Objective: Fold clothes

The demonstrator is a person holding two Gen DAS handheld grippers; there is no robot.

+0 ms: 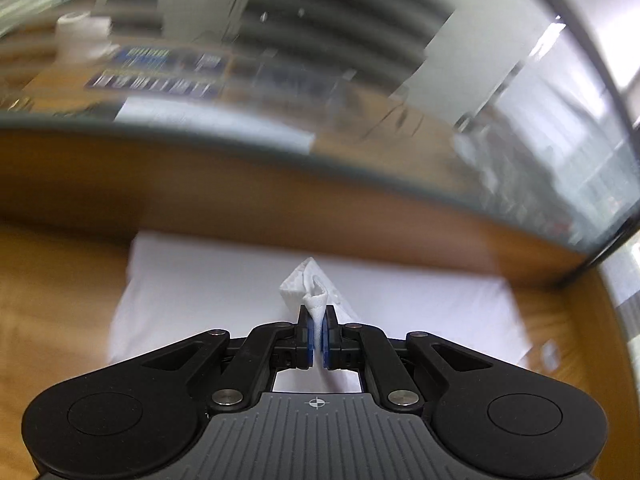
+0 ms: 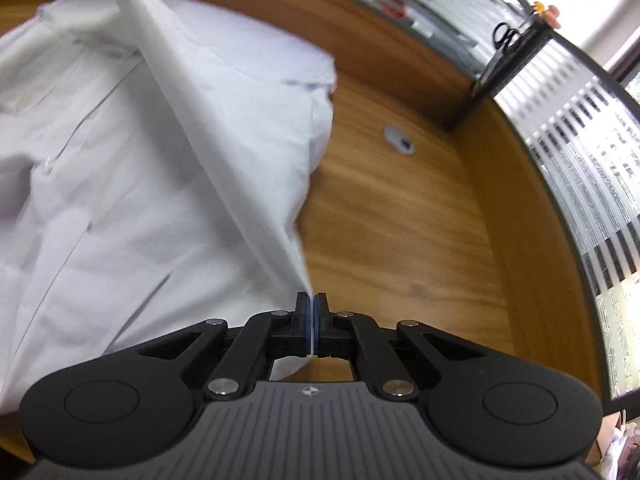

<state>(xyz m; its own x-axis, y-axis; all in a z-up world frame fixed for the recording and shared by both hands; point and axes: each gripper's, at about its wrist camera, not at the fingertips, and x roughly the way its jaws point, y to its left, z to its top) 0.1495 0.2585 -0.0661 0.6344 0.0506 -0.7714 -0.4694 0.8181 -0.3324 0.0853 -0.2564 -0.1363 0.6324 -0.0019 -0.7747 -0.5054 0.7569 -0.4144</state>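
From the left wrist, the left tool (image 1: 318, 330) is clamped on a bunched corner of the white shirt (image 1: 208, 280), which lies spread on the wooden surface (image 1: 56, 280). Blue labels behind the glass partition (image 1: 520, 128) are too blurred to read.

From the right wrist, the right tool (image 2: 312, 320) pinches a thin edge of the shirt (image 2: 140, 160), pulling a taut ridge above the surface (image 2: 400, 220). Black scissors (image 2: 505, 36) sit beyond the partition (image 2: 580, 152); no writing is legible.
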